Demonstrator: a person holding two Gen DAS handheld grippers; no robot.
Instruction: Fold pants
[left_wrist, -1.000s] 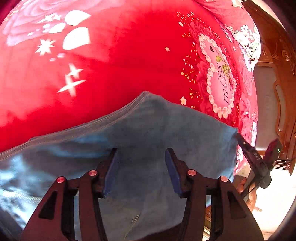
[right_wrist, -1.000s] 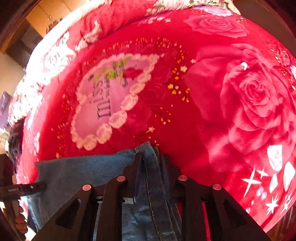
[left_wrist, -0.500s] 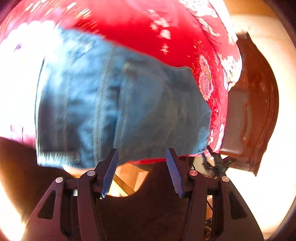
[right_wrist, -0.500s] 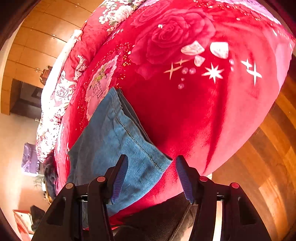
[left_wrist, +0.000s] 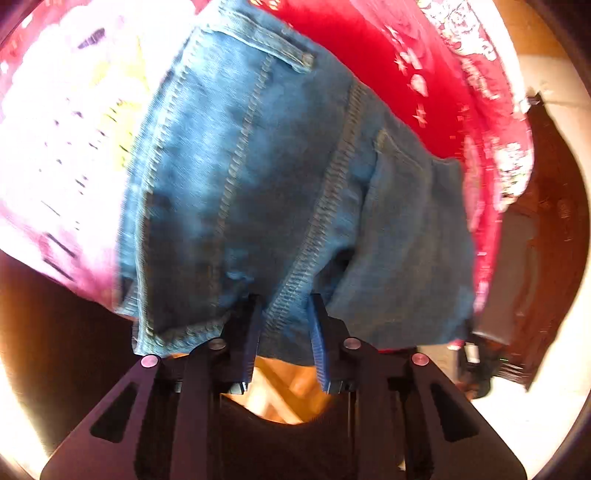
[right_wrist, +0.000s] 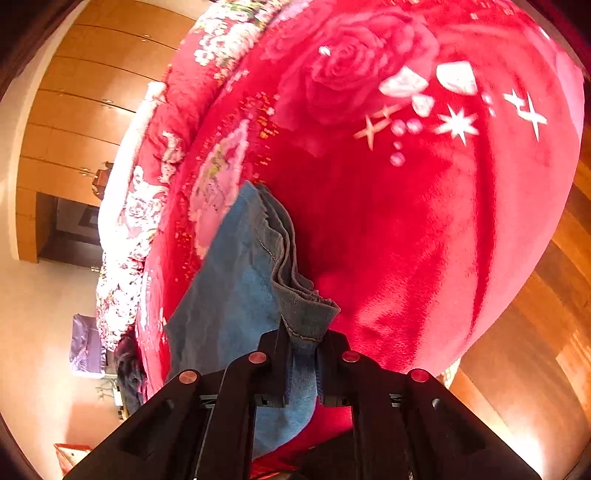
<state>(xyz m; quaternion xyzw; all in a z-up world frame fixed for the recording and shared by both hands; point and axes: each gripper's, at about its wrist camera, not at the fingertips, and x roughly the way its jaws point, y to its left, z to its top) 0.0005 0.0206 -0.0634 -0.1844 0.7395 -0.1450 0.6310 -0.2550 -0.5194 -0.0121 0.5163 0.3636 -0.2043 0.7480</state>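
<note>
Blue denim pants (left_wrist: 280, 177) lie folded on a red rose-print blanket at the bed's near edge. In the left wrist view my left gripper (left_wrist: 286, 314) is shut on the near edge of the pants, by a thick stitched seam. In the right wrist view my right gripper (right_wrist: 303, 339) is shut on the stacked corner of the pants (right_wrist: 236, 291), whose folded layers bunch between the fingers. The waistband with a belt loop (left_wrist: 284, 48) lies at the far side.
The red blanket (right_wrist: 406, 229) covers the bed and drops off at the near edge. Wooden floor (right_wrist: 546, 332) lies to the right. A dark wooden headboard (left_wrist: 546, 240) and a wooden wardrobe (right_wrist: 85, 110) stand beyond the bed.
Both grippers were open and back from the bed edge half a second ago. Now both have moved in and shut on the near edge of the pants.
</note>
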